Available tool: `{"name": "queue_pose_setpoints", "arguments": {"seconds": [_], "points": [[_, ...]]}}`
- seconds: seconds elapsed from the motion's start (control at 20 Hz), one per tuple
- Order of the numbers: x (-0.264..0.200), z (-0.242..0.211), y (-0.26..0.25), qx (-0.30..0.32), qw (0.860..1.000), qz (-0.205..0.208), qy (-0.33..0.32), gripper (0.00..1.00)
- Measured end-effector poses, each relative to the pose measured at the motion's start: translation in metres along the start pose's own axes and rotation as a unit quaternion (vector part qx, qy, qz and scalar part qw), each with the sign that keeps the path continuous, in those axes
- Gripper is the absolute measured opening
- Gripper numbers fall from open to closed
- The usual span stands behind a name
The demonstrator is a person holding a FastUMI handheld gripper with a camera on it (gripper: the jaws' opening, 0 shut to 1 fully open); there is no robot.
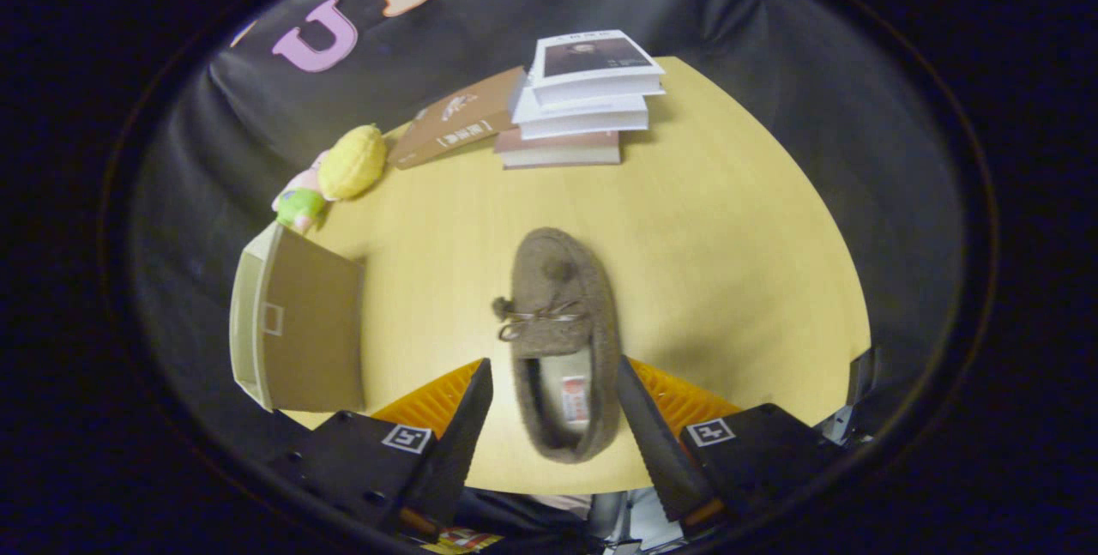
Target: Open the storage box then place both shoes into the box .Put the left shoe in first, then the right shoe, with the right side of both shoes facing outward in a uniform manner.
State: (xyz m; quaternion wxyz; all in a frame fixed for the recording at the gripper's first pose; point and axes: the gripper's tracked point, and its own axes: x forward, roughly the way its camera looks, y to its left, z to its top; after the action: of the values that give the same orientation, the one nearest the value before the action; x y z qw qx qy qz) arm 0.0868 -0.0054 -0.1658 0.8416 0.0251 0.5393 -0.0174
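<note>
Slipper (562, 340), one fuzzy brown moccasin with a small bow, lies on the pale wooden table (729, 263), heel end between my gripper's (555, 413) spread fingers, toe pointing away; I can't tell whether either finger touches it. Off to my left sits one tan storage box (296, 332) with flat cardboard-like walls. Beyond the slipper I count three stacked books (588, 100), one brown book (459, 117) leaning beside them, and a soft plush toy (339, 173) (yellow, pink, green).
</note>
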Motion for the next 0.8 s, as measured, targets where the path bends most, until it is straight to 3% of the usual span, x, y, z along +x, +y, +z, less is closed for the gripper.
{"name": "queue_pose_setpoints", "arguments": {"seconds": [0.1,0.25,0.65,0.8], "points": [[0.019,-0.005,-0.015,-0.002,1.000,-0.013,0.019,0.82],[0.039,-0.015,-0.013,0.008,0.999,0.003,0.051,0.74],[0.049,-0.026,-0.024,-0.046,0.996,-0.031,0.066,0.48],[0.056,-0.025,-0.028,-0.040,0.996,-0.040,0.064,0.19]]}}
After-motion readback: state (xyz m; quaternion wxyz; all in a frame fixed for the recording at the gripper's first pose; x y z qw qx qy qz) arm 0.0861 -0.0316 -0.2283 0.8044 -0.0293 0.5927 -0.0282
